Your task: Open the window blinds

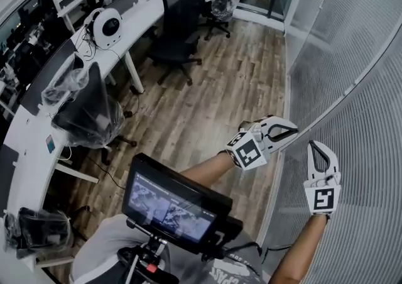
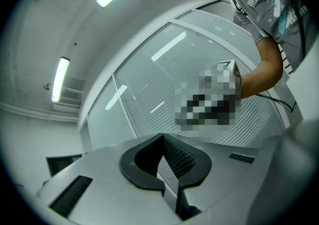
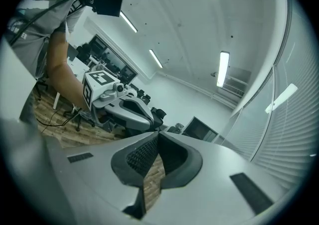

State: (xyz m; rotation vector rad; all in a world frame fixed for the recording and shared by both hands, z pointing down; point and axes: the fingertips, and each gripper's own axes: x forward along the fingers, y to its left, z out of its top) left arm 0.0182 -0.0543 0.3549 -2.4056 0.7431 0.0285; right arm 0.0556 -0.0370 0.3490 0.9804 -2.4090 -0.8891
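your left gripper (image 1: 290,131) and right gripper (image 1: 317,149) are both closed, holding nothing, near the blinds (image 1: 364,88) covering the glass wall on your right. find their cord or wand first, then open one gripper for it.

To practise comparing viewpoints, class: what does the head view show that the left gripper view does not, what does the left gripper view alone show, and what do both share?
Only the head view: the wooden floor, the long white desk, the office chairs and the screen mounted in front of the person. Only the left gripper view: the ceiling lights and a look straight along the jaws, which are shut with nothing between them. Both: the window blinds, the left gripper and the person's right arm.
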